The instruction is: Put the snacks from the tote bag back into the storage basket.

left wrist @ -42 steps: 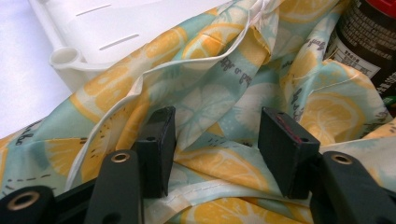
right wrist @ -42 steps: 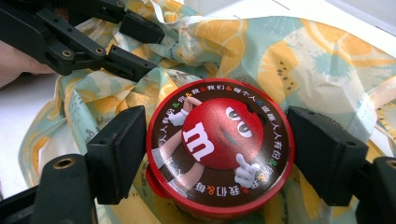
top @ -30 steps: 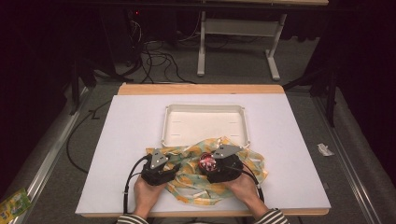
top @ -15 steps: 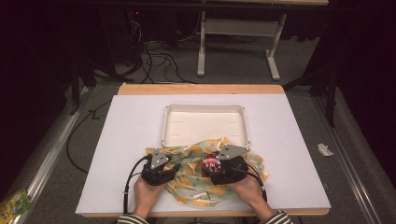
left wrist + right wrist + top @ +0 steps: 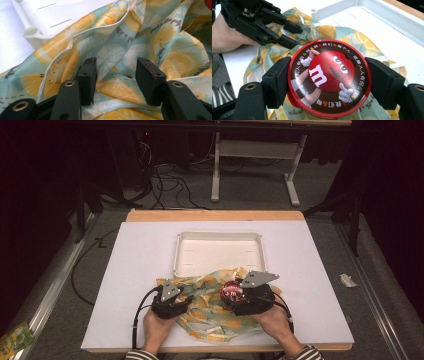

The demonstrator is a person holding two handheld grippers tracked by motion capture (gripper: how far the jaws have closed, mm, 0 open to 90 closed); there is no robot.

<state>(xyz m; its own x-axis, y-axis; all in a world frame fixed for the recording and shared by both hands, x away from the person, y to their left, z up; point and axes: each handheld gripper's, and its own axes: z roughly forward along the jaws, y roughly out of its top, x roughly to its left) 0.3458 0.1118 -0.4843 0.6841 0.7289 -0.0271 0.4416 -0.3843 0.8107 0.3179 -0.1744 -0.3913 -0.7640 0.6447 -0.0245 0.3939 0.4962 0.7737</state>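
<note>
Red tin sat clamped in our right tongs, clear of the lemon-print cloth; our left tongs stood spread, having just narrowed over a fold.

Both forearms, in striped sleeves, come in from the near edge of the table. The left hand holds the black two-jaw left gripper, its jaws standing apart after just closing a little. The right hand holds the black right gripper, its jaws clamped from both sides.
</note>
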